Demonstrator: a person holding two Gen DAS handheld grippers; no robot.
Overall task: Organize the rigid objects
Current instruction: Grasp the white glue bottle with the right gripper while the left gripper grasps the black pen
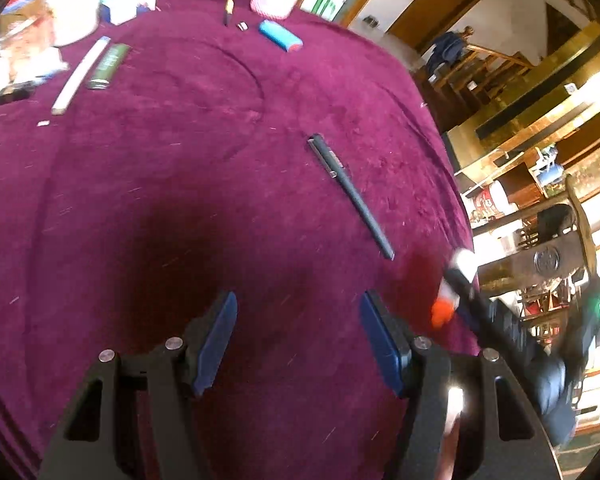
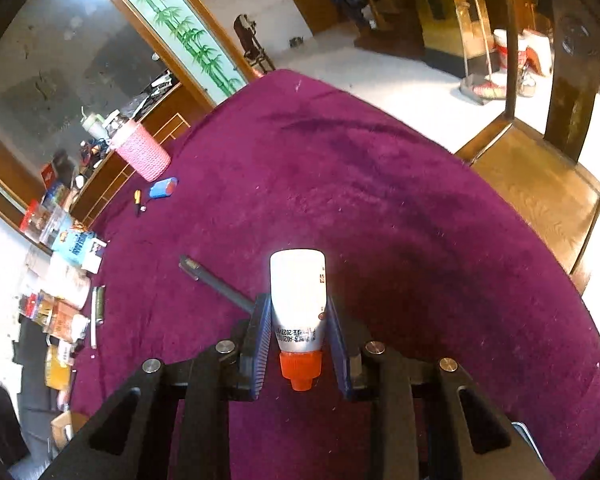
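The small white plastic bottle with an orange cap (image 2: 298, 300), light and slippery, is gripped mid-body by the right tongs (image 2: 298, 320); the left tongs (image 1: 298, 344) are held open, empty.

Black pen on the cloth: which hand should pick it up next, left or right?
Left. The left gripper is open and empty, with the black pen lying free ahead of its fingers. The right gripper is shut on the white bottle, so it would probably have to set that down first.
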